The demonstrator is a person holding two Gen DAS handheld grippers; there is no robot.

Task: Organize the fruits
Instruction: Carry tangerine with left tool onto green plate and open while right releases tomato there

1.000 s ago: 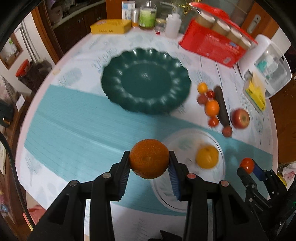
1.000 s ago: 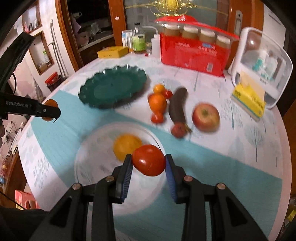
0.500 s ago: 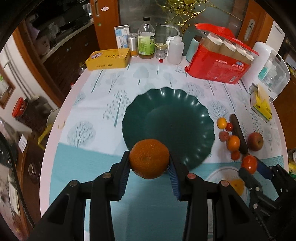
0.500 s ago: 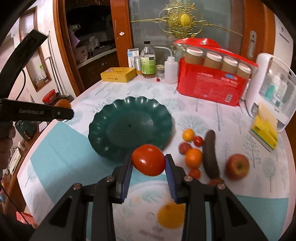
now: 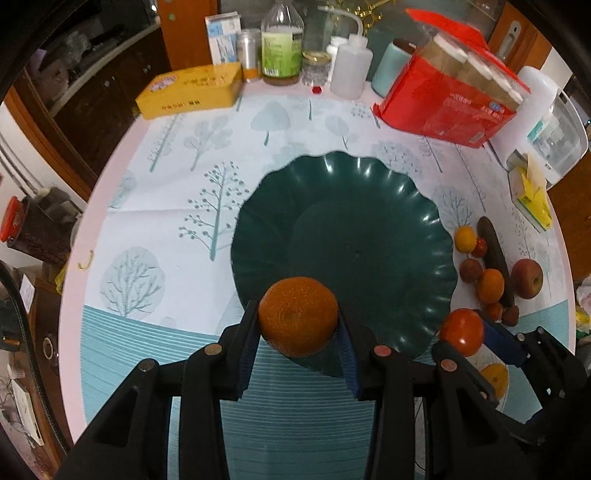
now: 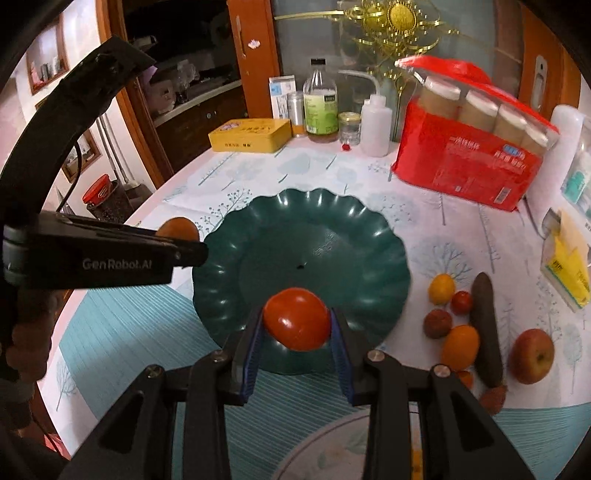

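Orange point(image 5: 297, 317) pinched in left gripper point(image 5: 297, 332) jaws, tomato point(image 6: 296, 318) pinched in right gripper point(image 6: 296, 332) jaws; both over green plate point(image 5: 369, 206)

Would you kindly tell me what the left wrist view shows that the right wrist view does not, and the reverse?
Only the left wrist view: the orange on the clear plate, and the left gripper gripping its orange head-on.
Only the right wrist view: the gold ornament, and a hand.
Both: the green plate, the right gripper holding the tomato, the apple.
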